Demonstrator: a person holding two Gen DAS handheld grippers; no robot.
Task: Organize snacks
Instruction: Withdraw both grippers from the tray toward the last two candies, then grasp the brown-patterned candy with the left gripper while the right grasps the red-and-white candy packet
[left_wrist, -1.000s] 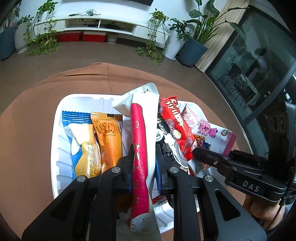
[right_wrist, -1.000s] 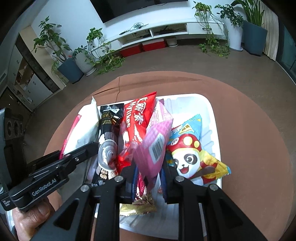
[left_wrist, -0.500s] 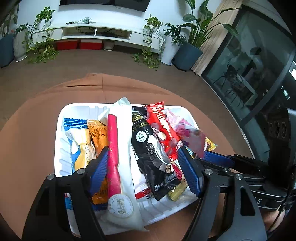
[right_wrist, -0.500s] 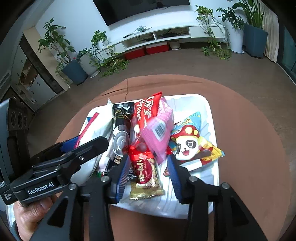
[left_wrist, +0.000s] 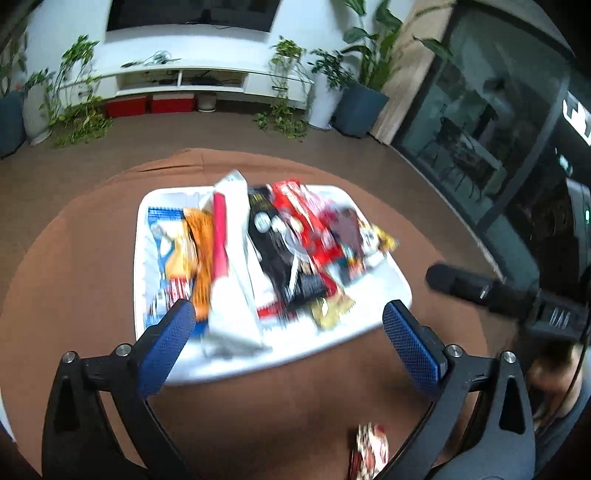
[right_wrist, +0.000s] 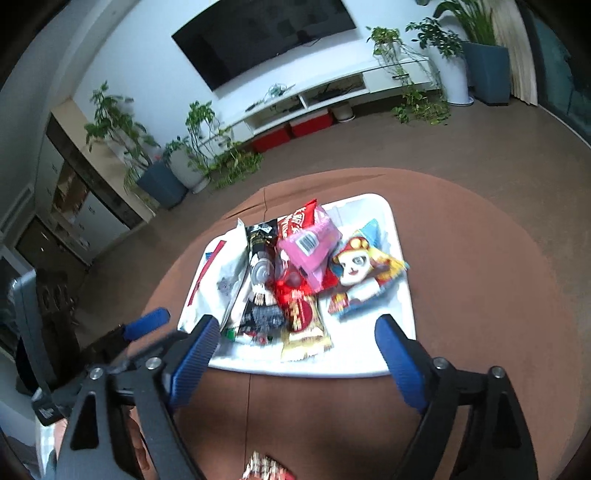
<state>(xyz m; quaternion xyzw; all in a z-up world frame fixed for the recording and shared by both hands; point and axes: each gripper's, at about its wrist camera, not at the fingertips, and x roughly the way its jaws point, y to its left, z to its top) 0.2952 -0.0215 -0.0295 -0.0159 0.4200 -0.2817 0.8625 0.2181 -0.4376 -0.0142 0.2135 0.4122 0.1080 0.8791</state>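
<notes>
A white tray (left_wrist: 391, 280) on the brown table holds several snack packs in a row: a blue pack (left_wrist: 164, 236), an orange pack (left_wrist: 197, 251), a white pack with a red stripe (left_wrist: 231, 266), a black pack (left_wrist: 277, 251), a red pack (left_wrist: 314, 229). In the right wrist view the tray (right_wrist: 402, 325) also shows a pink pack (right_wrist: 310, 247) and a panda pack (right_wrist: 360, 266). My left gripper (left_wrist: 288, 339) is open and empty, above the tray's near edge. My right gripper (right_wrist: 295, 350) is open and empty, also above the near edge.
A red and white snack pack (left_wrist: 369, 454) lies on the table close under the grippers, also in the right wrist view (right_wrist: 264, 469). The other gripper shows at the right (left_wrist: 480, 291) and at the left (right_wrist: 144, 325). The round brown table (right_wrist: 498, 295) extends around the tray.
Both grippers let go of their packs, opened wide and drew back from the tray. The white red-striped pack and the pink pack now lie in the tray.
</notes>
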